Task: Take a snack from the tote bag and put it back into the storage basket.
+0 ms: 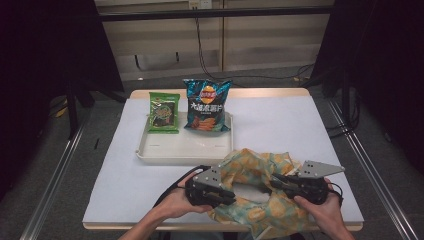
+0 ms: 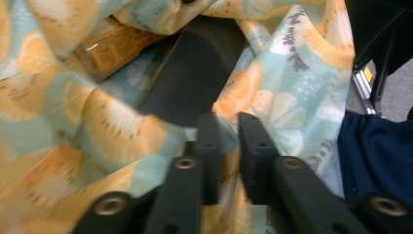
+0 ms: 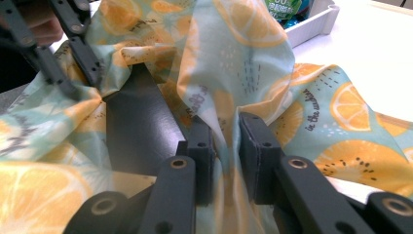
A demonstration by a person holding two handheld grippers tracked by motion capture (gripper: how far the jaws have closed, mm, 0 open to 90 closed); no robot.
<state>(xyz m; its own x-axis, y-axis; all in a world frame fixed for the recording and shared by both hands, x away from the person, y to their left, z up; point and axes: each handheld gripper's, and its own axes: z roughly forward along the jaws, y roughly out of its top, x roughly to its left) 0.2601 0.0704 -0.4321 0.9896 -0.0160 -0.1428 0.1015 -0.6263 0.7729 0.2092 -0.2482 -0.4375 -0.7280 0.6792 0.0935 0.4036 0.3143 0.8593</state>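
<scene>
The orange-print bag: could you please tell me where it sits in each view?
High view: orange-print bag at the near table edge, between both tongs.
Left gripper view: bag across the left and centre.
Right gripper view: bag across most of the picture.
Shared landmark: its dark opening.

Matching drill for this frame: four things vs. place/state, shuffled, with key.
1. green snack packet
2. blue chip bag
3. left tool
4. white tray

A. shut on the lemon-print bag's left rim
B. on the table, behind the lemon-print bag
C. stands in the tray, left side
D. stands in the tray, right side

Pairs: 1-C, 2-D, 3-A, 4-B
</scene>
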